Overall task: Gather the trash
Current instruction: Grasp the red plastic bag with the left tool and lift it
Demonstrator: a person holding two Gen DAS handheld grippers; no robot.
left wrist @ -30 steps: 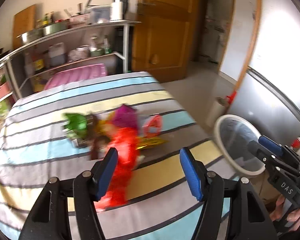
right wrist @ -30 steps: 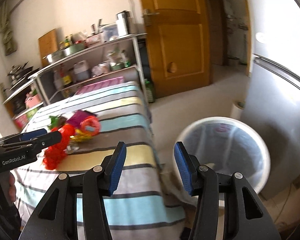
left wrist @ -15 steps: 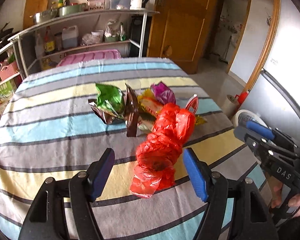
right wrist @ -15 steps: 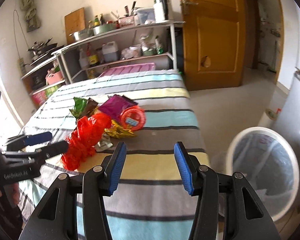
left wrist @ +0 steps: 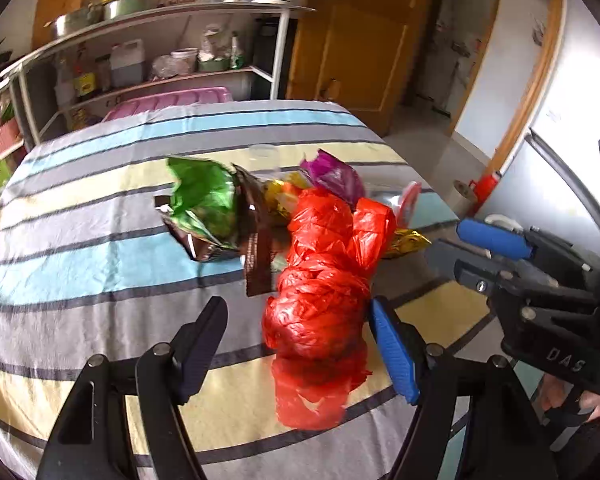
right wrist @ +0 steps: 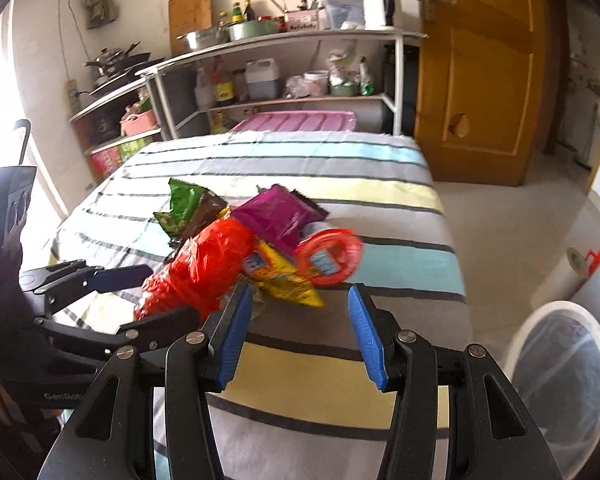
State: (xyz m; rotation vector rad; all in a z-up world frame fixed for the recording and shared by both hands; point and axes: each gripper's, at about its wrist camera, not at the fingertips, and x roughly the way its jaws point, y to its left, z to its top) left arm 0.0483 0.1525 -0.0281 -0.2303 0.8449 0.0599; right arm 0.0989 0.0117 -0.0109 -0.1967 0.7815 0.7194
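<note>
A heap of trash lies on the striped table [left wrist: 80, 240]: a crumpled red plastic bag [left wrist: 324, 292], a green snack wrapper [left wrist: 204, 200], a brown wrapper [left wrist: 256, 248], a purple packet [right wrist: 278, 216], a yellow packet [right wrist: 284, 276] and a red round lid [right wrist: 328, 256]. My left gripper [left wrist: 300, 340] is open with the red bag's near end between its fingers. My right gripper [right wrist: 300, 332] is open and empty, just short of the yellow packet and the lid. It also shows at the right of the left wrist view [left wrist: 496, 252].
A white bin with a clear liner [right wrist: 560, 384] stands on the floor right of the table. A metal shelf rack [right wrist: 284, 80] with bottles and pots and a pink crate [right wrist: 300, 120] stand behind the table. A wooden door [right wrist: 480, 60] is at the back right.
Both grippers have swung from the bin side to the trash heap and moved closer. The left gripper's fingers now straddle the red bag. Both stay open.
</note>
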